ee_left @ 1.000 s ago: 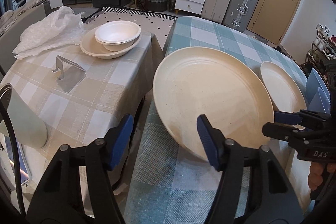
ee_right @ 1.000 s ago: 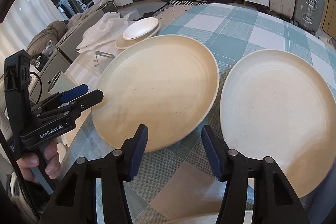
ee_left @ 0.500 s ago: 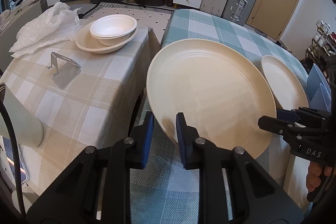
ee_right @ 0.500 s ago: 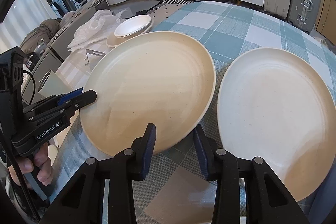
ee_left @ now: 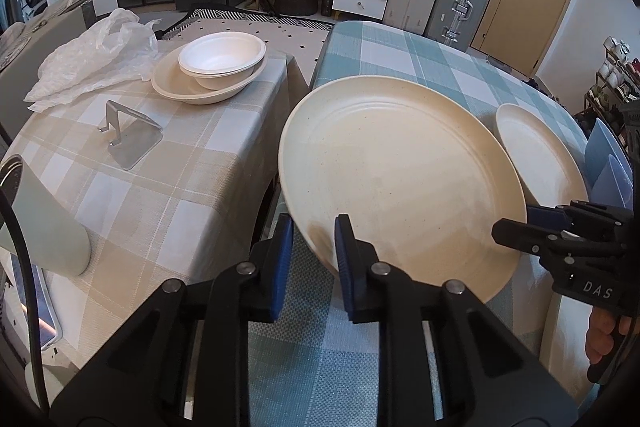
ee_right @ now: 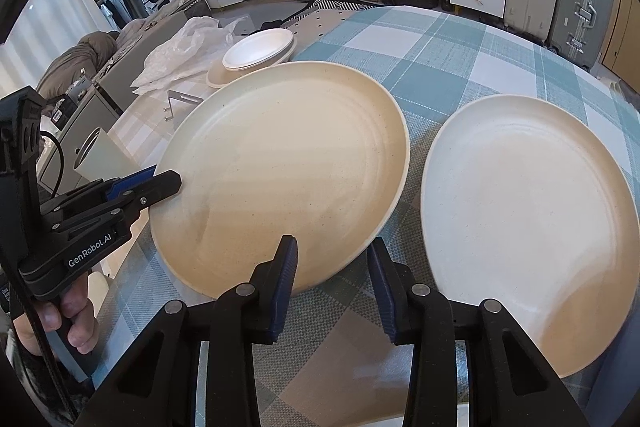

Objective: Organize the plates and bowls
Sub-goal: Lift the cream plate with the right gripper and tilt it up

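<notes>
A large cream plate [ee_left: 400, 179] lies on the teal checked table, its left rim over the table edge. My left gripper [ee_left: 310, 259] is shut on that plate's near left rim; in the right wrist view [ee_right: 160, 183] it grips the plate [ee_right: 288, 163] from the left. My right gripper [ee_right: 332, 279] is open, empty, just in front of the gap between this plate and a second cream plate [ee_right: 532, 219] on the right. White bowls [ee_left: 222, 57] sit stacked in a cream bowl on the beige table.
A metal phone stand [ee_left: 128, 135] and a crumpled plastic bag [ee_left: 92, 59] lie on the beige checked table [ee_left: 168, 187] at left. A pale cylinder [ee_left: 44, 227] stands at its near edge. A gap separates the two tables. Blue items [ee_left: 612, 171] stand at right.
My left gripper closed from open onto the large plate's rim. My right gripper narrowed somewhat and moved closer to the plates, staying empty.
</notes>
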A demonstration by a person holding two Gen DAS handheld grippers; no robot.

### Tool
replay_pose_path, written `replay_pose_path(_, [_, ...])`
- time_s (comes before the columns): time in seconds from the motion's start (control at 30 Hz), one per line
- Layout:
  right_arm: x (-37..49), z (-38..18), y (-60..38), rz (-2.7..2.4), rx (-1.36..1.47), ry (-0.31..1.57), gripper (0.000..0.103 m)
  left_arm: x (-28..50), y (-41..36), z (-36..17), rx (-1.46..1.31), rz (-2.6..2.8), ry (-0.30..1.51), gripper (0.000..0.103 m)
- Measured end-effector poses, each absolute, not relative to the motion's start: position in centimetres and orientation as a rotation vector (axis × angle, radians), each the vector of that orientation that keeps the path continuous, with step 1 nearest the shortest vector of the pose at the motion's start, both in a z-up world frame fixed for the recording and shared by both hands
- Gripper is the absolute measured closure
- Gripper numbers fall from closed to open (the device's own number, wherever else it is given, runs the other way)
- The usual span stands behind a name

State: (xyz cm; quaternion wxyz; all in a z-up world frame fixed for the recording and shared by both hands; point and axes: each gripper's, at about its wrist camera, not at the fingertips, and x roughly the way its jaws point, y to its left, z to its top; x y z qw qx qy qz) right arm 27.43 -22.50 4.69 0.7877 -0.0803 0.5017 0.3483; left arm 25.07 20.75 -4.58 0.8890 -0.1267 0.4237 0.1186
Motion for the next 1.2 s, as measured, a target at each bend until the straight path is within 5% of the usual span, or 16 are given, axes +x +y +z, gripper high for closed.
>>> replay_pose_path(1.2, [20.9,11.5,-29.8,0.752,-0.112,0.93,0.066,16.9,11.8,3.5,-0.201,0.215,0.759,0.084])
